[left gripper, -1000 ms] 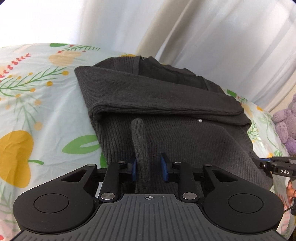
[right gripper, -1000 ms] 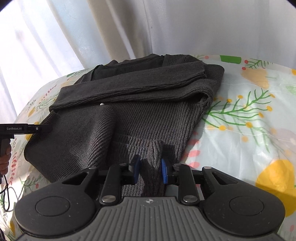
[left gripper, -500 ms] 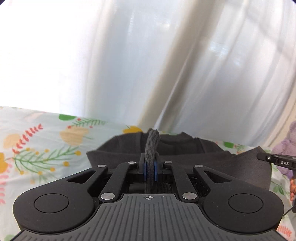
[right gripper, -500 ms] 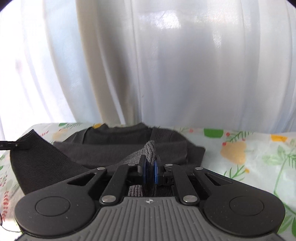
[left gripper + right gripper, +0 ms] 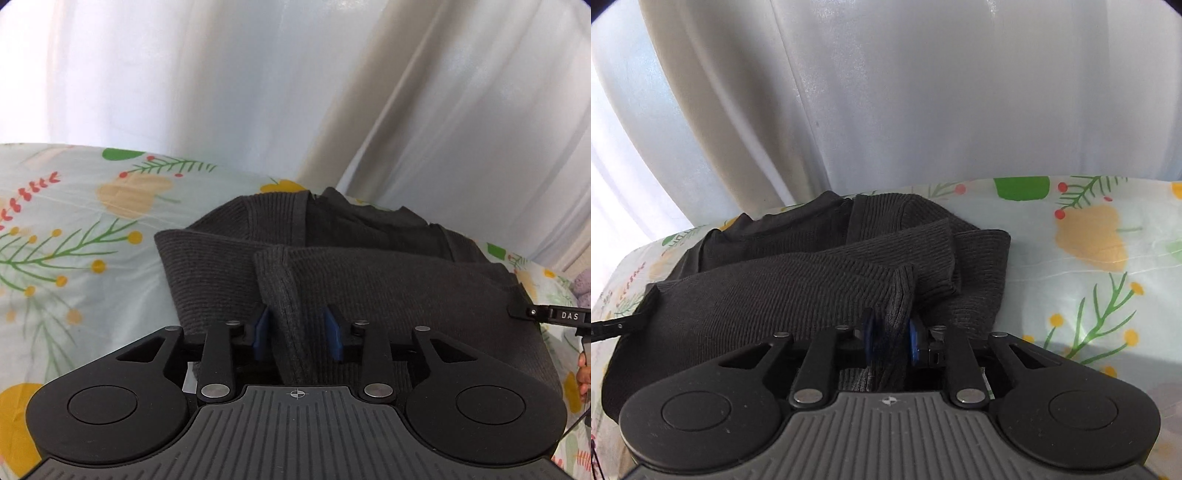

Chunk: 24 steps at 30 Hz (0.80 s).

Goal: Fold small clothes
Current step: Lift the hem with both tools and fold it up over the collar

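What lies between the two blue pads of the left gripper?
A ridge of the dark grey sweater stands between the pads of the left gripper, with a gap at each side. The left wrist view shows it.

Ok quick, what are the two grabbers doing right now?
Left gripper: open, fingers either side of a fold of the dark grey ribbed knit sweater.
Right gripper: open around its hem fold.

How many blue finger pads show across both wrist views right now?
4. Left gripper: one blue pad left of the sweater fold, one right. Right gripper: one pad left of the pinched knit, one right. None seem hidden.
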Available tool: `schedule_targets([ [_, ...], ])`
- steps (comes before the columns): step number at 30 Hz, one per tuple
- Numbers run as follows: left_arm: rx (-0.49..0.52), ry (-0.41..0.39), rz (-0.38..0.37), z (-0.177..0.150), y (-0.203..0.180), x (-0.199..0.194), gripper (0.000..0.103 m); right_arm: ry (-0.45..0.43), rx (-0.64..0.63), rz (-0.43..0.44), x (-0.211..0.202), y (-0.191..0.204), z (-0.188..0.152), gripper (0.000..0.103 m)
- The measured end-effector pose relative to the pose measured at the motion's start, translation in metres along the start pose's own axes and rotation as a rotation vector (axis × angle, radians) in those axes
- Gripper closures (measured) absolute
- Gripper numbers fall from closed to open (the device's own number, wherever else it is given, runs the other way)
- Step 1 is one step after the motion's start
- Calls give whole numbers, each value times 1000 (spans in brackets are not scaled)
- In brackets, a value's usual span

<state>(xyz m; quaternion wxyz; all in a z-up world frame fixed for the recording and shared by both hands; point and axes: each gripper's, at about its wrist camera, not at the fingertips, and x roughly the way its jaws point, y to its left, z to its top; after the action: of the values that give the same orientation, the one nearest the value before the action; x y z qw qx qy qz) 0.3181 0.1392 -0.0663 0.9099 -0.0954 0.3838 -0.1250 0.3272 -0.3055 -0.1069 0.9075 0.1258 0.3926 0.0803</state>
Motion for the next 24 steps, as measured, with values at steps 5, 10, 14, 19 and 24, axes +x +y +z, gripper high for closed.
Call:
schedule_targets([
  [5, 52, 7, 40, -3, -2, 5, 93, -2, -99, -55, 7, 18, -2, 93],
  [10, 42, -115, 8, 22, -6, -40, 94, -80, -233, -88, -14, 40, 1, 95],
  [14, 57, -236, 24, 60, -11, -56, 94, -201, -271, -80, -39, 51, 31, 96],
  [19, 47, -230, 109, 85, -14, -13, 94, -284, -318, -175, -20, 65, 70, 96],
  [24, 69, -191, 202, 78, -19, 30, 94, -255, -353, -243, 22, 68, 79, 96],
])
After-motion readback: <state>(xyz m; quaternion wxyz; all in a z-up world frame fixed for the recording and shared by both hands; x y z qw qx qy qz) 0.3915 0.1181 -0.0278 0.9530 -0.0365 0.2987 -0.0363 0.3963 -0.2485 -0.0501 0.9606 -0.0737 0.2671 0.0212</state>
